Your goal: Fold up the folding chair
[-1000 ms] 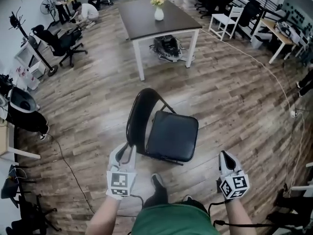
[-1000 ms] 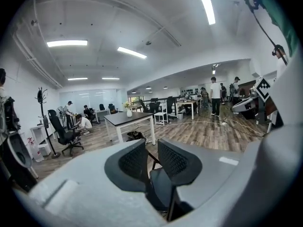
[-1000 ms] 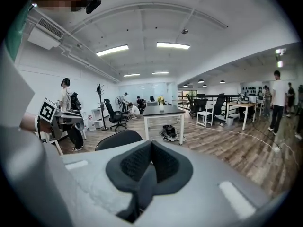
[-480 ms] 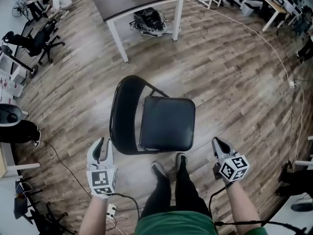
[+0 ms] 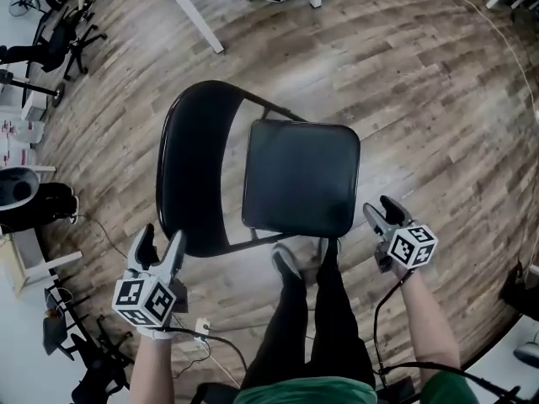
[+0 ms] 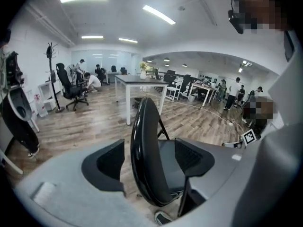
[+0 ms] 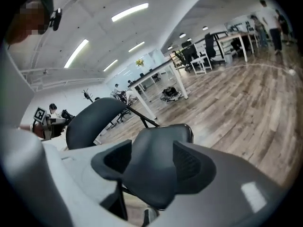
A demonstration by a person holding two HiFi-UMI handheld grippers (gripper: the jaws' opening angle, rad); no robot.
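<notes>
Rigid, slick and likely weighty, the black metal folding chair [image 5: 261, 175] stands open on the wood floor [image 5: 421, 99] by the person's shoes [image 5: 290, 263], its backrest [image 5: 198, 167] and seat [image 5: 303, 183] edges, the natural holds, in line with but untouched by the just-opened jaws of the left hand-held gripper [image 5: 162, 236] and right hand-held gripper [image 5: 381, 207].

the folding chair [image 5: 299, 179] stands on the floor [image 5: 438, 99] right in front of your feet [image 5: 288, 265], with its backrest [image 5: 189, 167] on the left and its seat [image 5: 303, 154] on the right. a table [image 5: 195, 17] is behind it, well apart, and an office chair [image 5: 50, 49] sits far off left.
</notes>
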